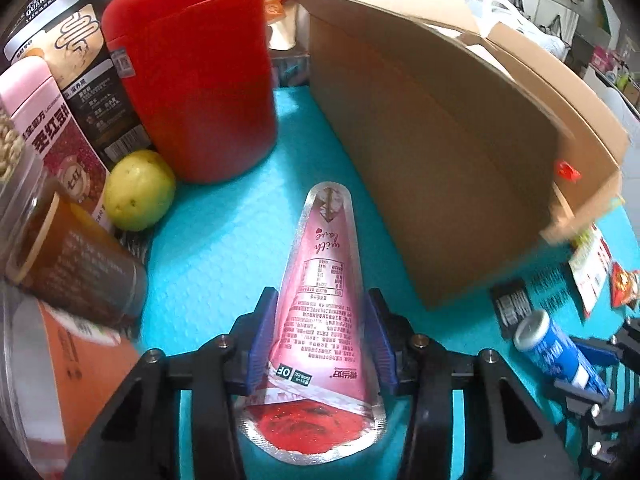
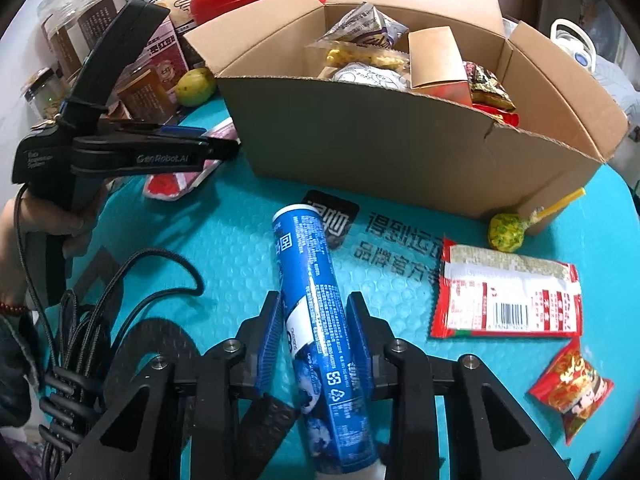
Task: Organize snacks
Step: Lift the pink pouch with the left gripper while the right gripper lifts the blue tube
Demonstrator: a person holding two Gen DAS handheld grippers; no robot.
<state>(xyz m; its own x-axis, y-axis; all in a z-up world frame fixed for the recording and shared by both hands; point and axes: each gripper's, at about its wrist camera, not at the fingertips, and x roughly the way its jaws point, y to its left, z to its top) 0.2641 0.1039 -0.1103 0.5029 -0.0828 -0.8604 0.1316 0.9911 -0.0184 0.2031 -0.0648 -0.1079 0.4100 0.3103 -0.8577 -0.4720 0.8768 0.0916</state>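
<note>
Left gripper (image 1: 320,344): blue pads pressed on both sides of the pink pouch (image 1: 320,292), clamped on it
Pink pouch: flat foil snack pack, narrow end pointing away from the gripper, wide red end between the black arms; it lies over the turquoise mat (image 1: 224,232) just beside the near wall of the cardboard box (image 1: 432,152)
Right gripper (image 2: 314,344): pads closed against the blue tube (image 2: 312,300), clamped on it
Blue tube: long cylinder with white print, capped end toward the box, lying on the mat in front of the box's long wall
Cardboard box: flaps open, standing on the desk's mat; inside are several snack bags and a small brown carton (image 2: 436,60)
Loose snacks: a red and white packet (image 2: 508,300) and a small red packet (image 2: 572,392) lie on the mat toward its right edge, a yellow-green lollipop (image 2: 506,232) touches the box's near right corner
Left edge of desk: red canister (image 1: 192,76), yellow-green fruit (image 1: 138,190), pink carton (image 1: 52,132), dark bag (image 1: 76,40) and jars (image 1: 60,260) crowded together
Person's hand (image 2: 48,224): wrapped round the left gripper's handle, black cable (image 2: 120,280) trailing over the mat
</note>
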